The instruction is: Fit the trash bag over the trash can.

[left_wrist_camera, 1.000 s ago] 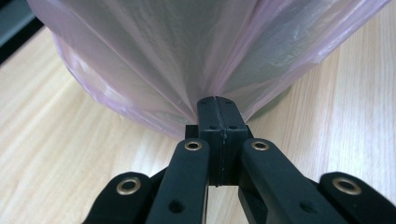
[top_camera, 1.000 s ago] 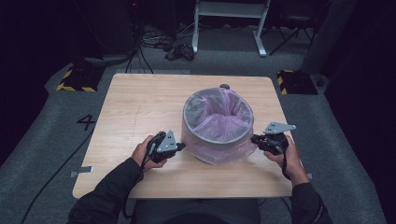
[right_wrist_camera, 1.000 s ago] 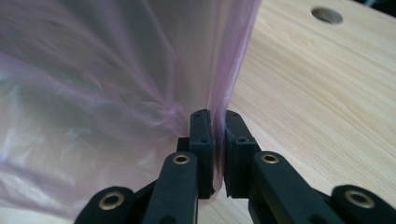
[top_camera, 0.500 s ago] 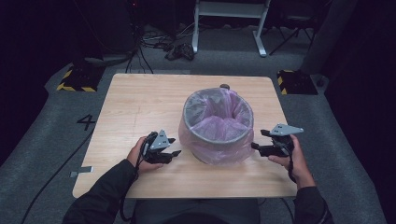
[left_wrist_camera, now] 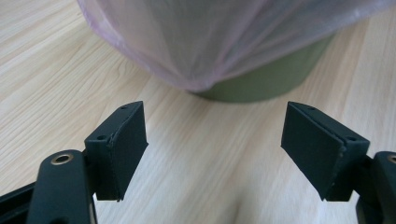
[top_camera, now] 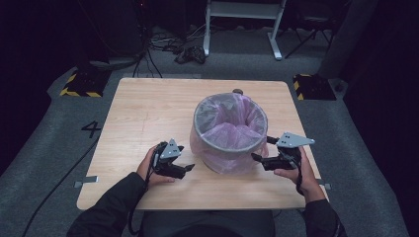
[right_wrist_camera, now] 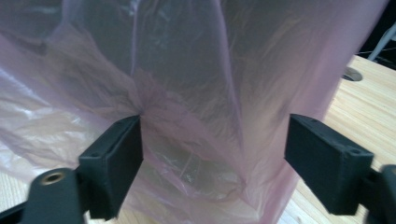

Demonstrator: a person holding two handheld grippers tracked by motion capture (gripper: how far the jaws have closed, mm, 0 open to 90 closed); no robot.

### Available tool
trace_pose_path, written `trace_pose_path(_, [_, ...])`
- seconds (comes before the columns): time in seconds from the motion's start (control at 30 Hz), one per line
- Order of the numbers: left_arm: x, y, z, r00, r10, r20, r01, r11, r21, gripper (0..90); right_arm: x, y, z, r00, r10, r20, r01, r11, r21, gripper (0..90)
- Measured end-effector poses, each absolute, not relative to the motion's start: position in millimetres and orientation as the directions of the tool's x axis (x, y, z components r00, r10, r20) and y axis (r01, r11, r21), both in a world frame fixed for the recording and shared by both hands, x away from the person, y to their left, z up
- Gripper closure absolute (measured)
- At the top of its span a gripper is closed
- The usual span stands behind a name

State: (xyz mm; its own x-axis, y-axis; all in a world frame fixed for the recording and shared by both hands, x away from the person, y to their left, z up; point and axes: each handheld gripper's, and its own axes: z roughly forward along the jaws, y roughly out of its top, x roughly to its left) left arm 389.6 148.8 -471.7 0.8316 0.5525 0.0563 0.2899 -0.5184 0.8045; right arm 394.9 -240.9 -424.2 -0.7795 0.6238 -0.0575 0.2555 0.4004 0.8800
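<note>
We've got a round waste bin (top_camera: 230, 129) sitting a bit toward 4 o'clock from the middle of the wooden table (top_camera: 143, 113), lined with a thin pink plastic bag (top_camera: 232, 140) folded over the rim and draped down the outside. In the left gripper view the bin's dark green base (left_wrist_camera: 261, 84) shows under the bag's hem.

Left gripper (top_camera: 184, 169) at the bin's 8 o'clock, just beside it, not touching; jaws have just been opening, spread wide, only bare tabletop between them. Right gripper (top_camera: 260, 151) at the bin's 4 o'clock, right up against the bag; jaws likewise just been opening, standing wide apart. In the right gripper view the bag film fills the gap and bunches at one pad (right_wrist_camera: 119, 149), but the pads don't press on it, so we call it released.

Step as we read it: both sides of the liner let go, fitting or smoothing the bag over the bin.

Next move, we judge: back both grippers clear of the loose film without snagging it, or re-pinch the hem lower if it needs tugging down
</note>
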Motion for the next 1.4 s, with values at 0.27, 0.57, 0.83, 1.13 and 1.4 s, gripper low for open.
trace_pose_path(0.27, [392, 159, -473, 0.818, 0.572, 0.057, 0.316, -0.531, 0.786, 21.5, 413, -225, -428, -0.741, 0.67, -0.046, 0.279, 0.37, 0.886, 20.1])
trace_pose_path(0.57, [388, 194, -488, 0.795, 0.606, 0.039, 0.401, -0.573, 0.715, 16.1, 422, -226, -423, -0.738, 0.671, -0.07, 0.286, 0.405, 0.868, 20.8])
trace_pose_path(0.83, [380, 211, -499, 0.773, 0.634, 0.023, 0.449, -0.572, 0.686, 16.5, 400, -244, -393, -0.76, 0.64, -0.115, 0.216, 0.415, 0.884, 19.5])
trace_pose_path(1.13, [382, 216, -503, 0.778, 0.628, -0.005, 0.444, -0.545, 0.711, 16.5, 395, -248, -358, -0.752, 0.647, -0.121, 0.175, 0.373, 0.911, 20.4])
trace_pose_path(1.4, [382, 217, -503, 0.777, 0.63, -0.004, 0.446, -0.545, 0.71, 15.6, 401, -247, -333, -0.757, 0.645, -0.106, 0.154, 0.334, 0.93, 20.7])
